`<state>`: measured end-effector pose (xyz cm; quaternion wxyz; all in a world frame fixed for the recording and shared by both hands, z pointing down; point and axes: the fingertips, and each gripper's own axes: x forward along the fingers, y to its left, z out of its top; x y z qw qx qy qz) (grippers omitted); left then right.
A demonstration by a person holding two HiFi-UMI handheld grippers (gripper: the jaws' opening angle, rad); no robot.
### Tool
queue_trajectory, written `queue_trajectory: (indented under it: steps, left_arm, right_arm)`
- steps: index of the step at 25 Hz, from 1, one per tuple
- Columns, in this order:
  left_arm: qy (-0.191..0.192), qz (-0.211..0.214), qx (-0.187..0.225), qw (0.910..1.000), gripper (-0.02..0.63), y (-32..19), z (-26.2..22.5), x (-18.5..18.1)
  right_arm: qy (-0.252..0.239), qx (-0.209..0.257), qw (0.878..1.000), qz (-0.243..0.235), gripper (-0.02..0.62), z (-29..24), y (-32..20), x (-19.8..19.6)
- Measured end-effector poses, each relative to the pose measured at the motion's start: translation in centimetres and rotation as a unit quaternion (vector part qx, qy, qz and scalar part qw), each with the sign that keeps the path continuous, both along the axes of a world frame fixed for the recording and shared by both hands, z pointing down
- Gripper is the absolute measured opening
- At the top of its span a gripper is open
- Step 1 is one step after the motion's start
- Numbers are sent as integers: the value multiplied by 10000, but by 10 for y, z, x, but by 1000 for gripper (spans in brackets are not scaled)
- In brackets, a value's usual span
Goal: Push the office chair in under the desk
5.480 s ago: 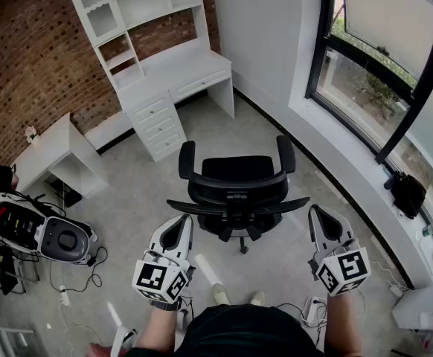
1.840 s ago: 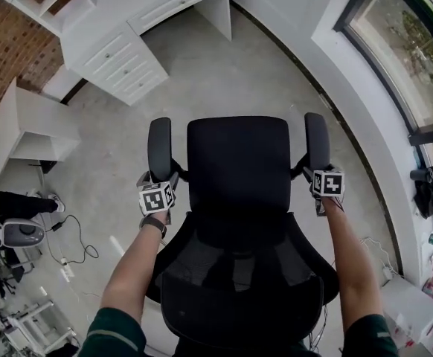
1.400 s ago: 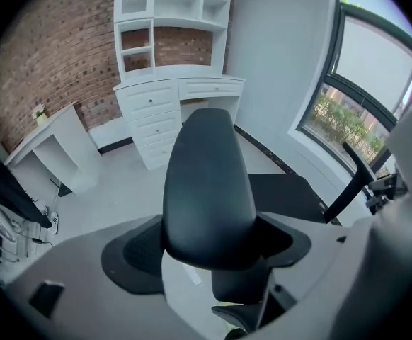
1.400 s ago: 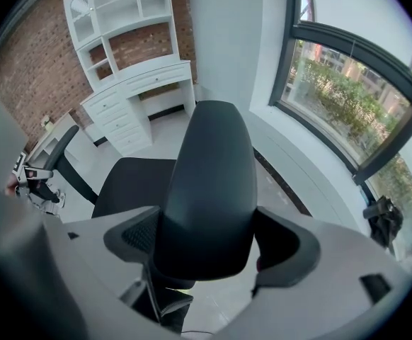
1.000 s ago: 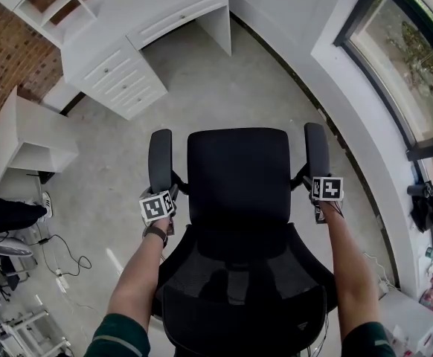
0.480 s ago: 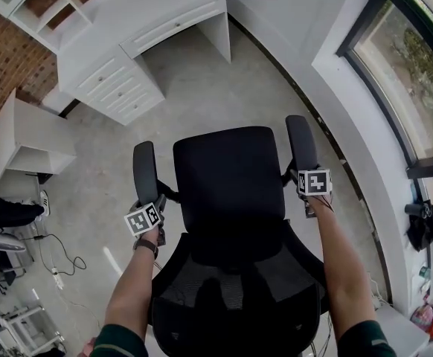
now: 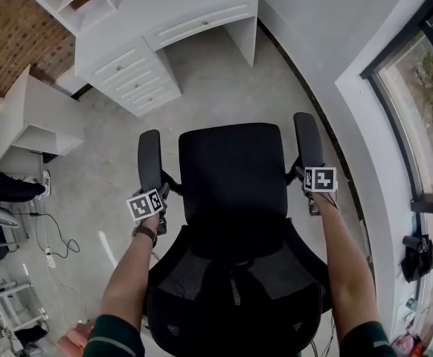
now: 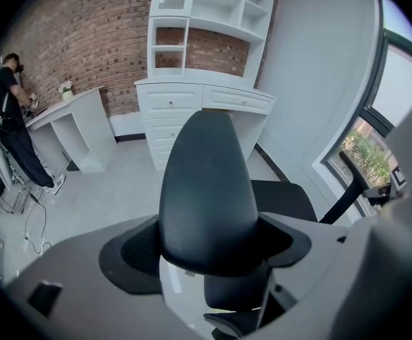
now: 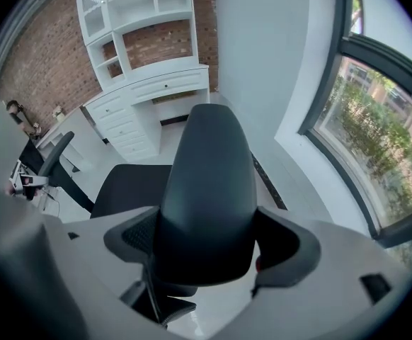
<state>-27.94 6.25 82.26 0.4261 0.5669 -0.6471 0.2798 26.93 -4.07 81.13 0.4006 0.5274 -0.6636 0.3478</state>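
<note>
The left gripper point(image 7: 155, 199) clamps the rear end of the black padded left armrest point(image 7: 149, 158). The right gripper point(image 7: 315, 188) clamps the matching right armrest point(image 7: 307, 141) (each pad sits pinched between its jaws). The black mesh-backed office chair point(image 7: 235, 177) stands on the grey concrete floor point(image 7: 224, 80), well apart from the white wooden desk with drawers point(image 7: 164, 13) ahead.

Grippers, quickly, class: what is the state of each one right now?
Left gripper: closed on the chair's left armrest.
Right gripper: closed on the chair's right armrest.
</note>
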Motion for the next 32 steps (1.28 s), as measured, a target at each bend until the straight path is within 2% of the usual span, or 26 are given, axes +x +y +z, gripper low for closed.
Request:
queue_trajectory:
  steps: [7, 20, 32]
  left_arm:
    - [8, -44, -20, 10000, 396, -40, 2, -8]
    - [-61, -71, 111, 9999, 396, -153, 2, -21]
    - [-108, -428, 163, 9989, 396, -230, 4, -31]
  right_arm:
    - [-2, -4, 10000, -12, 371, 0, -41, -9]
    - [-25, 21, 10000, -5, 371, 0, -145, -20]
    - [-124, -38, 9993, -345, 373, 4, -249, -35]
